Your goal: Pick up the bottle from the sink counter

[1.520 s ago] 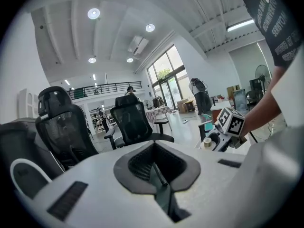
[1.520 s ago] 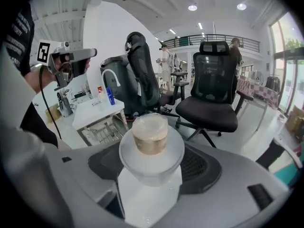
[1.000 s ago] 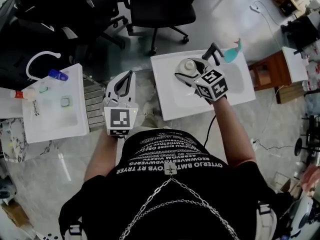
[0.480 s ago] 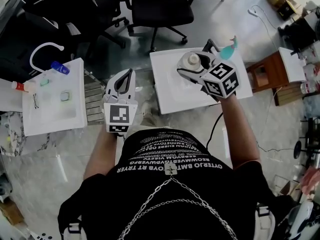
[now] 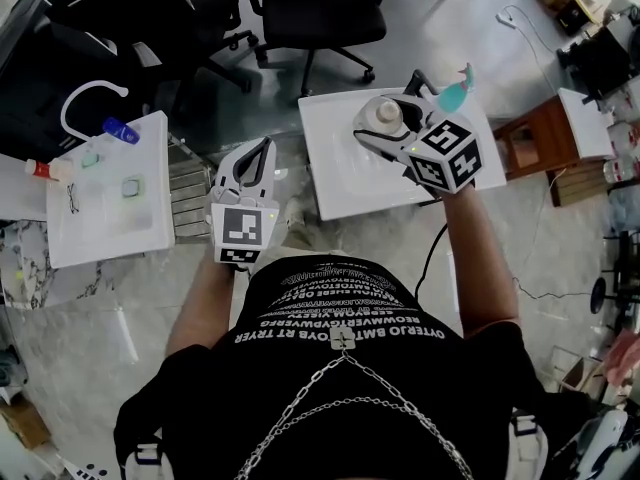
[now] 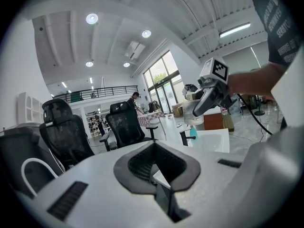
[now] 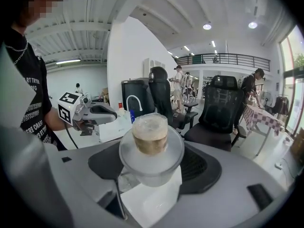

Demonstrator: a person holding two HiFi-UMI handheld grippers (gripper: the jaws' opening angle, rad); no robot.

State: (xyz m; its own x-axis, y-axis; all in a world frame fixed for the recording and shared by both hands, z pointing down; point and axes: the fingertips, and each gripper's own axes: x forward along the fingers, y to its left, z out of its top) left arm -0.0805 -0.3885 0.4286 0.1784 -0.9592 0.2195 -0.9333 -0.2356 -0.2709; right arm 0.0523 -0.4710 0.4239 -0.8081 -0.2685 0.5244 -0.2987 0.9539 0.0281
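A clear bottle (image 5: 385,118) with a pale cap is clamped in my right gripper (image 5: 398,120), held in the air over a white counter (image 5: 340,183). The right gripper view looks at it end on, the bottle (image 7: 150,137) filling the space between the jaws. From the left gripper view, the right gripper (image 6: 209,91) and the bottle (image 6: 194,115) show at the right, above the counter (image 6: 213,139). My left gripper (image 5: 255,158) hangs over the floor between the two counters, shut and empty; its jaws meet in the left gripper view (image 6: 159,184).
A second white sink counter (image 5: 100,218) at the left carries a curved faucet (image 5: 85,103), a blue bottle (image 5: 120,130) and a red-capped bottle (image 5: 45,170). A teal object (image 5: 457,93) lies by the right counter's far edge. Office chairs (image 5: 320,8) stand behind; a wooden cabinet (image 5: 530,143) is at the right.
My right gripper has carried the bottle a little up and to the right over the white counter. The left gripper has stayed about where it was.
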